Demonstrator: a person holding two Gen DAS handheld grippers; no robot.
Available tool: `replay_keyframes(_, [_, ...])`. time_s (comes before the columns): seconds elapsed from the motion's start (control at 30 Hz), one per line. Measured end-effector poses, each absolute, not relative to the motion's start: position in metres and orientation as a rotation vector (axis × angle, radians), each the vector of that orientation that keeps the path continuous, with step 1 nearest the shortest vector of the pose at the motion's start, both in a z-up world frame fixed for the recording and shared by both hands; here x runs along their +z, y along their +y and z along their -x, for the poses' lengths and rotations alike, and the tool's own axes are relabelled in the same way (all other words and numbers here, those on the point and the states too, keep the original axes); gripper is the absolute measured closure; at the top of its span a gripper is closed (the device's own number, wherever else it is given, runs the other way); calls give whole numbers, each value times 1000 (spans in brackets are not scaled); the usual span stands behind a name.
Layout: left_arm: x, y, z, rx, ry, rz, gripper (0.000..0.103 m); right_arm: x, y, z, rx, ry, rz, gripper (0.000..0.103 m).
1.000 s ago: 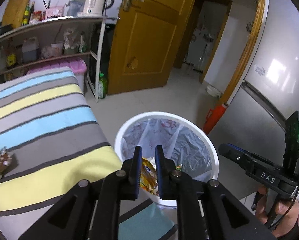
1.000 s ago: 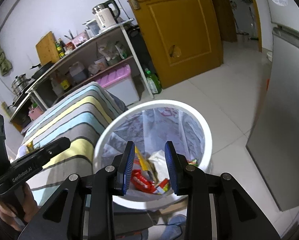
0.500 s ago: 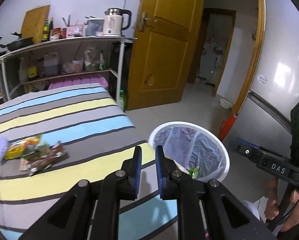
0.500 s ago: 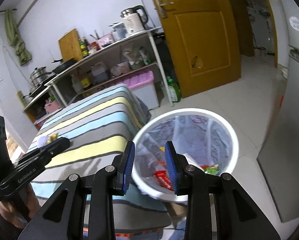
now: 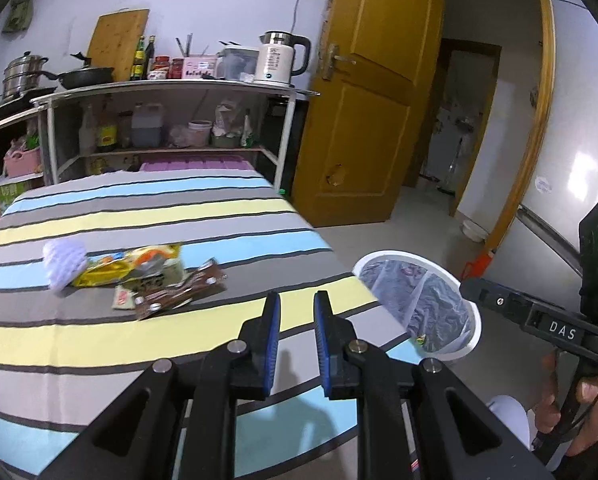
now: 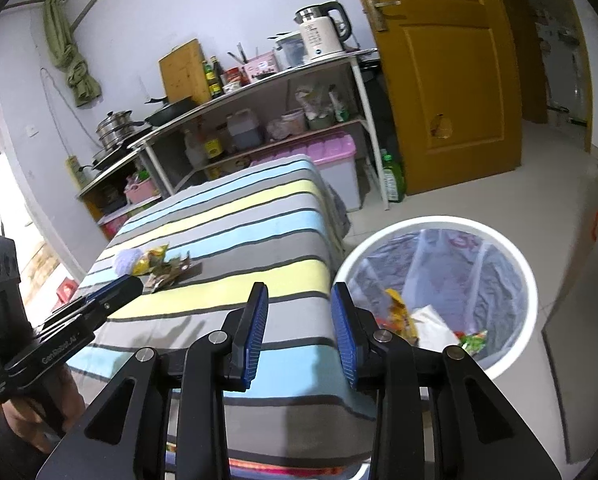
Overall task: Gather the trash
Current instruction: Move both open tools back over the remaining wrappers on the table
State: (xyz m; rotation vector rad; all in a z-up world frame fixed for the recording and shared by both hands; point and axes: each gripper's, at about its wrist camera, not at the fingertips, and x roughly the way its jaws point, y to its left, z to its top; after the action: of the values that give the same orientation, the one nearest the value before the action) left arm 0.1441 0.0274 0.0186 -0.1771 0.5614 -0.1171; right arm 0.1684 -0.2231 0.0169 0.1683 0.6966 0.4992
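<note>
1. The left gripper (image 5: 295, 316) is open a little and has been opening; it holds nothing.
2. The right gripper (image 6: 299, 312) is open wider, also opening, and empty.
3. Snack wrappers (image 5: 155, 280) lie mid-tabletop; the trash bin (image 6: 439, 292) stands beside its right edge.
4. Gripper labels read "DAS" and "GenRobot.AI".

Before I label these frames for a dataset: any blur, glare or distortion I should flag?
Left wrist view: strong fisheye bending, dark corners, wrappers smeared by motion blur, glare patch on the fridge. Right wrist view: same bending, blown-out daylight at the left edge, tongs sharp.
</note>
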Motion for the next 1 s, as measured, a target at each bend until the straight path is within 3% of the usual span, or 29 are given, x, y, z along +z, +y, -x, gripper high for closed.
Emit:
replay_keyframes(0.23, [14, 58, -131, -48, 558, 196, 85, 15, -193, -170, 566, 713, -151, 61])
replay_keyframes(0.37, [12, 78, -126, 5, 552, 219, 71, 14, -170, -174, 607, 722, -130, 61])
replay_keyframes(1.0, [4, 148, -139, 100, 553, 234, 63, -12, -74, -227, 724, 844, -77, 61])
